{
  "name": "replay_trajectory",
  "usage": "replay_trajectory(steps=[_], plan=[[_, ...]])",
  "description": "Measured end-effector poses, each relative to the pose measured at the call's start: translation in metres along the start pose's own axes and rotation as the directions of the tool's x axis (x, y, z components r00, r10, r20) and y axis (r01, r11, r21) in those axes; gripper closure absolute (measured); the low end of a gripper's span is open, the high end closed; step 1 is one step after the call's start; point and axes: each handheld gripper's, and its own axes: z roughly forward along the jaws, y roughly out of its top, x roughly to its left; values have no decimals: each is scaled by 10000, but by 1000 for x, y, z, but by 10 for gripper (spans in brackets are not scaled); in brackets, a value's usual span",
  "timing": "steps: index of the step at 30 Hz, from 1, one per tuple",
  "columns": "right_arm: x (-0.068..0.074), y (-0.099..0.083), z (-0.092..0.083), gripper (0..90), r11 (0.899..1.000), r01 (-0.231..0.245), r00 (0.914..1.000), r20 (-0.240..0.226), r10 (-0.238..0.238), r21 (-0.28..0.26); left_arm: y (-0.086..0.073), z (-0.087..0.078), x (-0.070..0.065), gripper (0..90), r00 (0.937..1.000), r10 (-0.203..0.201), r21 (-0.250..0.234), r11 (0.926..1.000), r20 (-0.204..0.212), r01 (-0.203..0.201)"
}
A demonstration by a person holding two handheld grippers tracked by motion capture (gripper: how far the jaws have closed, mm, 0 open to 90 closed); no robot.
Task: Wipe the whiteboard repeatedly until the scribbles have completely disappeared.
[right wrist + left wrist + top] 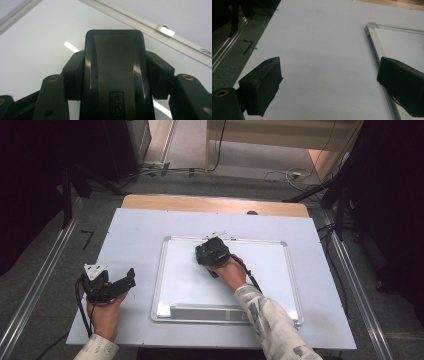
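A white whiteboard (280,270) with a silver frame lies flat on the pale table sheet. My right gripper (212,252) is over the board's upper middle, near its far rim. In the right gripper view it (115,75) is shut on a black whiteboard eraser (115,50), with one pad pressed on each long side. The board surface (37,37) lies beyond the eraser; I cannot tell whether the eraser touches it. My left gripper (130,279) rests left of the board on the sheet. Its jaws (329,72) stand wide open with nothing between them.
The board's frame (374,42) runs just to the right of the left gripper. A pen tray (205,312) lines the board's near edge, and a small metal hanger tab (165,29) sits on its far rim. Cables and dark stands surround the table.
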Motion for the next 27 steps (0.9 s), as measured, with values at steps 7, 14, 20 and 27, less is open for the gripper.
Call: replay_trajectory(steps=[7,14,20,27], plan=[[-12,3,2,385,9989,-476,9979,449,474,25,0,1,-1,61,10000,29,55,10000,-34,-29],[8,7,6,385,9998,-198,9996,185,199,-42,0,2,-2,61,10000,41,41,10000,22,-41],[-1,3,3,384,9997,-248,9994,233,249,-46,0,1,1,61,10000,-61,65,10000,-26,61],[-21,-8,-6,384,9989,-473,9982,364,475,-80,0,2,-1,61,10000,15,71,10000,-4,-15]])
